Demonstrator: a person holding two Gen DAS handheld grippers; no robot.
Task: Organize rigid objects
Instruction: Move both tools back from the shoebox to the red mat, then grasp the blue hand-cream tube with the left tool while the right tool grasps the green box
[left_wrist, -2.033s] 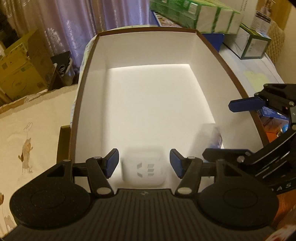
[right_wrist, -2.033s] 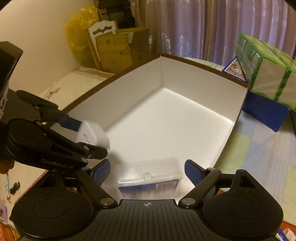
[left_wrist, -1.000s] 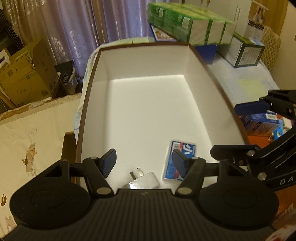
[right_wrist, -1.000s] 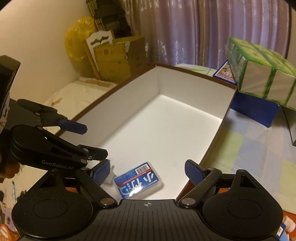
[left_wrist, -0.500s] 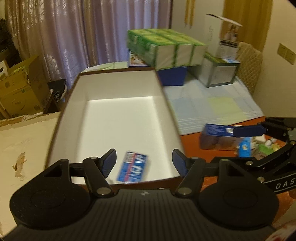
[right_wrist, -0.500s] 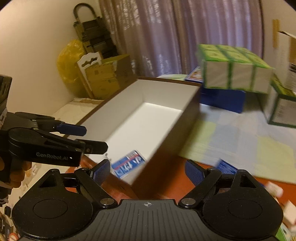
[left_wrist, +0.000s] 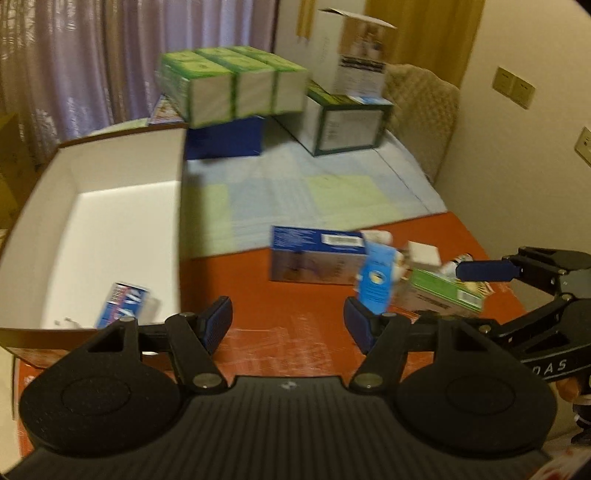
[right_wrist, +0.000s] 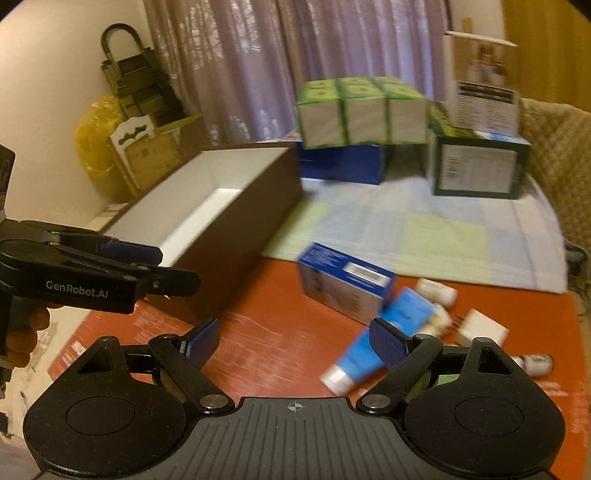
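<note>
Small packages (left_wrist: 384, 273) scattered on orange table (left_wrist: 295, 314), white-lined box (left_wrist: 110, 221) left, purple curtains (right_wrist: 295, 55), both jaws wide, empty.

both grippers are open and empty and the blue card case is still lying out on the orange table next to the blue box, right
Not quite. The blue card case lies inside the white-lined box, as the left wrist view shows. Both the left gripper and right gripper are open and empty.
</note>
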